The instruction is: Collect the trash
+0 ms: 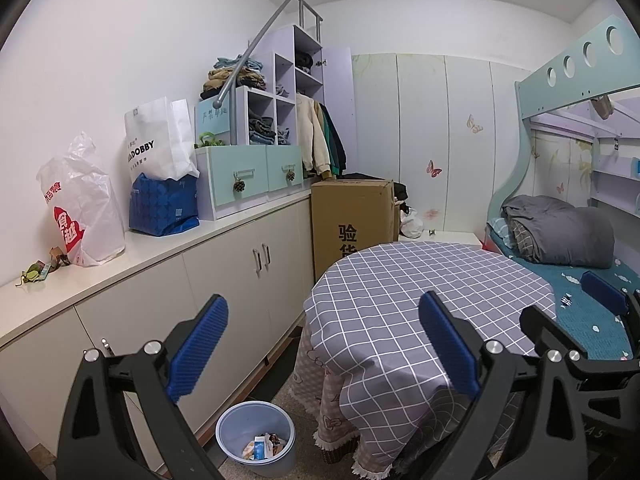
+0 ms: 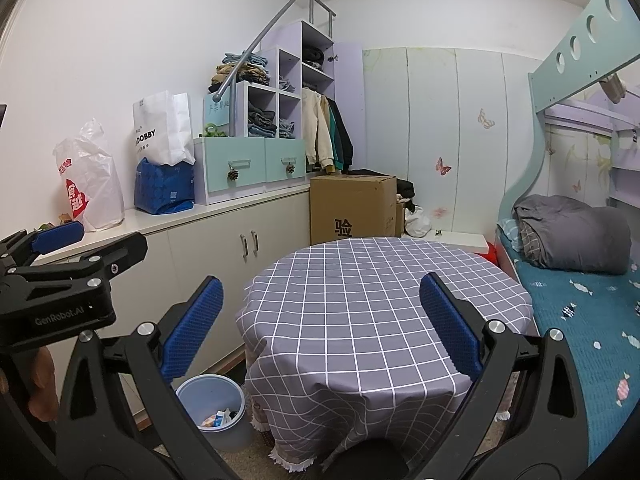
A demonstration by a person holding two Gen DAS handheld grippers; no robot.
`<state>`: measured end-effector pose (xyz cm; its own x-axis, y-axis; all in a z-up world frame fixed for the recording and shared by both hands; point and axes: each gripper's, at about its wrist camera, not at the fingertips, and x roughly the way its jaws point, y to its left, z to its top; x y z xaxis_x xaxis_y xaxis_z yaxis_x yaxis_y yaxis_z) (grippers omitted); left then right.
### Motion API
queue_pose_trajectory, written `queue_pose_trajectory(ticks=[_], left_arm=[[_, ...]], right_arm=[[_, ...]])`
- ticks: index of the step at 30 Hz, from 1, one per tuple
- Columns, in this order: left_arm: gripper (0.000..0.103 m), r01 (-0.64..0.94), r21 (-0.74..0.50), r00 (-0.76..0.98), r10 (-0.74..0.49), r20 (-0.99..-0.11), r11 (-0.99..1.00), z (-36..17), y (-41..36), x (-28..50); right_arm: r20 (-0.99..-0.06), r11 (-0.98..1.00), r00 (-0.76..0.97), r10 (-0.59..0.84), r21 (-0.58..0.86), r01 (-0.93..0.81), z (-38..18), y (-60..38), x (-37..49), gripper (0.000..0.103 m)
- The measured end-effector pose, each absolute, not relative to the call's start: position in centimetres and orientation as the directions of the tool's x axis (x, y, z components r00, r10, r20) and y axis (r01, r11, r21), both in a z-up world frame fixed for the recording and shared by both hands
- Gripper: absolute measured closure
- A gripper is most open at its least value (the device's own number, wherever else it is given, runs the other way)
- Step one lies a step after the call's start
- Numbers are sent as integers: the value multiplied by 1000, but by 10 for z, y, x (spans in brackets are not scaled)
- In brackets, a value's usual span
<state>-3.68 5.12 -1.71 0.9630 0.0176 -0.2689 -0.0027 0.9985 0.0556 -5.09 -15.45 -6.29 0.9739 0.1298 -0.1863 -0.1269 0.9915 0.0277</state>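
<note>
A blue waste bin (image 1: 256, 440) stands on the floor by the cabinet, with wrappers and a small carton inside; the right wrist view shows the bin (image 2: 216, 412) at lower left. Small scraps of trash (image 1: 40, 270) lie on the white counter's left end, mostly hidden behind the other gripper in the right wrist view. My left gripper (image 1: 322, 344) is open and empty, held over the gap between cabinet and table. My right gripper (image 2: 322, 324) is open and empty above the checked table. Each gripper shows in the other's view: right gripper (image 1: 572, 304), left gripper (image 2: 108, 240).
A round table (image 1: 400, 280) under a grey checked cloth fills the middle. The white counter (image 1: 160, 248) carries plastic and paper bags (image 1: 88, 208) and a drawer unit. A cardboard box (image 1: 352, 216) stands behind the table, and a bunk bed (image 2: 580, 304) runs along the right.
</note>
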Motion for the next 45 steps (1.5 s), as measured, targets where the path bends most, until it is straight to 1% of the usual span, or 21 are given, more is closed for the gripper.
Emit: queue_pose_trajectory(ticks=[45], left_arm=[[9, -1, 60, 961, 18, -277, 998, -16, 53, -34]], right_arm=[[-207, 990, 968, 140, 41, -134, -63, -146, -48, 6]])
